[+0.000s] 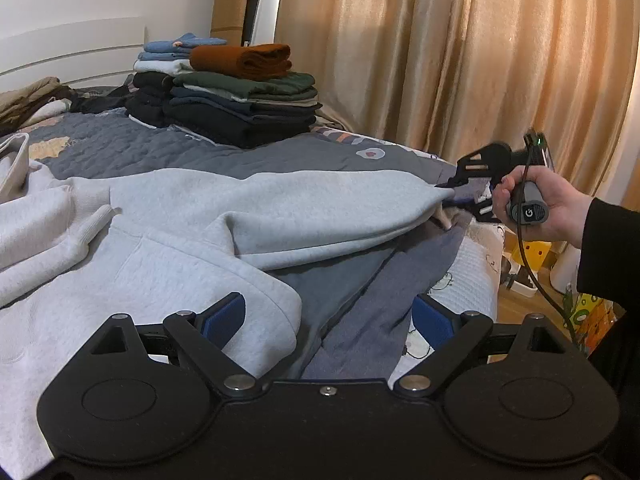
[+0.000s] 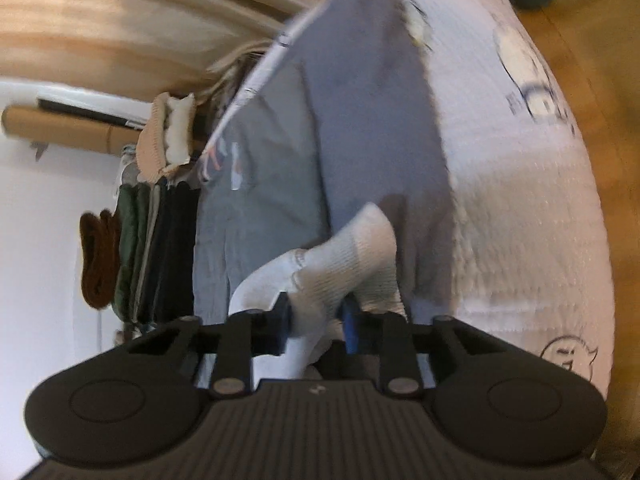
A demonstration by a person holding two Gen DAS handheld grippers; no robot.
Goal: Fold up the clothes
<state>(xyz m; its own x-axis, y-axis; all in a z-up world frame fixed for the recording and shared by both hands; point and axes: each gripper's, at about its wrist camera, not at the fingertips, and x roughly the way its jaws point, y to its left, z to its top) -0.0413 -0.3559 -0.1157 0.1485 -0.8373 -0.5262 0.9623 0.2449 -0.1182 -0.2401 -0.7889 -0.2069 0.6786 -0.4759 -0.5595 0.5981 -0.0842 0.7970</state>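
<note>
Quilted grey bedspread [image 1: 120,140], tan curtains [image 1: 520,52]

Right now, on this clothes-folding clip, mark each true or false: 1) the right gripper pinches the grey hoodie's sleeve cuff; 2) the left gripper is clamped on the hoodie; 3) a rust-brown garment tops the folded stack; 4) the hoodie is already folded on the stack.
1) True: the right gripper is shut on the grey hoodie's sleeve cuff.
2) False: the left gripper is open, gripping nothing.
3) True: the rust-brown garment tops the folded stack.
4) False: the hoodie lies spread on the bed.
</note>
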